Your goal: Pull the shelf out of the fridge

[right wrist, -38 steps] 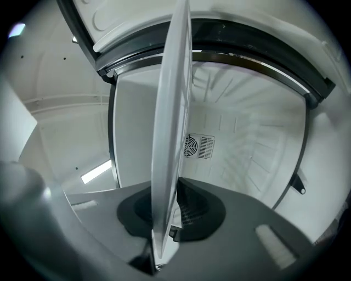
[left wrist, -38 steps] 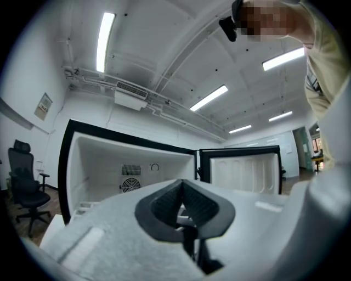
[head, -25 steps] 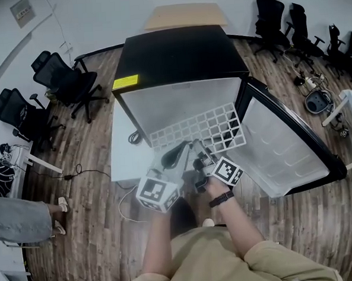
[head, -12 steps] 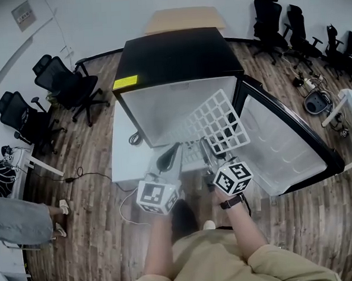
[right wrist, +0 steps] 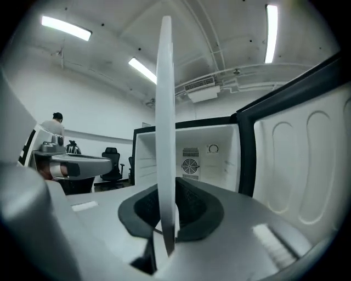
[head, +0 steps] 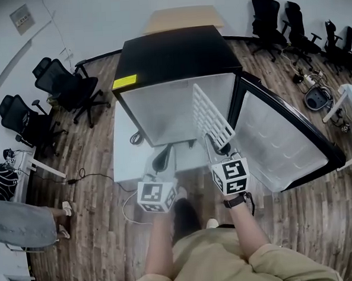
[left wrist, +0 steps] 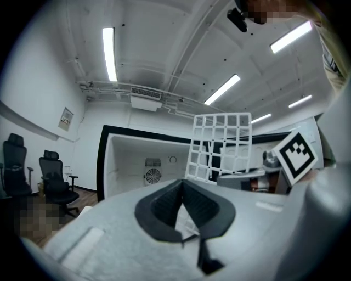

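Note:
The white grid shelf (head: 210, 117) is out of the black fridge (head: 171, 54) and stands on edge, tilted up in front of the fridge's open white interior (head: 162, 108). My right gripper (head: 221, 145) is shut on the shelf's lower edge. In the right gripper view the shelf (right wrist: 165, 137) shows as a thin upright blade clamped between the pads of the right gripper (right wrist: 167, 219). My left gripper (head: 163, 157) hangs to the shelf's left, apart from it, shut and with nothing in it. From the left gripper view, the left gripper (left wrist: 184, 211) sees the shelf (left wrist: 219, 145) to the right.
The fridge door (head: 283, 142) stands wide open at the right. A white mat (head: 126, 152) lies under the fridge's front left. Office chairs (head: 65, 84) stand at the left, and more chairs (head: 275, 18) at the back right. A person's leg (head: 20, 220) shows at the far left.
The shelf has swung from lying flat to standing on edge, carried by the right gripper. The left gripper has come off the shelf and drawn back to the left.

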The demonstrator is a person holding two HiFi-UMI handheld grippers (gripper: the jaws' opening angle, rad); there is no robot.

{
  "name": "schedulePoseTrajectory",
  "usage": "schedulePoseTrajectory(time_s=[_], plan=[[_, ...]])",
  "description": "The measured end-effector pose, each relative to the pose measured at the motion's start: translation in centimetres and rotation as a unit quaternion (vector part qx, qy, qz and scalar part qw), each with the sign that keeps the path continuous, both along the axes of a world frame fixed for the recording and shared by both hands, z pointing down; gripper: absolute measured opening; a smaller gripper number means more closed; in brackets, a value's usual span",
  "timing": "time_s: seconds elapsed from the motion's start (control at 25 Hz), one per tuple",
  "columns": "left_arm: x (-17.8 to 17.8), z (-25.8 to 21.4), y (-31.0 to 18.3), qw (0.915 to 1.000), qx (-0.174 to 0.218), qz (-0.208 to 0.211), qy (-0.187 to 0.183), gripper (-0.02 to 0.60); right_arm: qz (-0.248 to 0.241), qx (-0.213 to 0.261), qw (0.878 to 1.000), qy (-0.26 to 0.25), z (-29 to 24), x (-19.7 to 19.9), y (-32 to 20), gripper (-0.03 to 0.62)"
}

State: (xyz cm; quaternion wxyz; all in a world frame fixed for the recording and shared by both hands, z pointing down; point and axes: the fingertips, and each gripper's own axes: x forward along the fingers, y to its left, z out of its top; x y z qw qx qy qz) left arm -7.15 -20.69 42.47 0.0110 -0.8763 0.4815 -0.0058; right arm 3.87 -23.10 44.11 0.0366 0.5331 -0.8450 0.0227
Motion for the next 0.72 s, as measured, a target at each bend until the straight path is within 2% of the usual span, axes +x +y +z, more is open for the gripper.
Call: schedulePoseTrajectory(time_s=[0.24,0.72], plan=[[-0.2,0.8,-0.3,0.9998,-0.003,-0.018,-0.005,-0.001,0.007,0.009,1.000,0.002,-0.8,0.0,0.3,0.031],[0.0,0.7,-1.1,0.9997,-0.004,-0.022,0.006,0.000,0.007,0.027,1.000,-0.009,-1.7,0.2,0.0,0.031]])
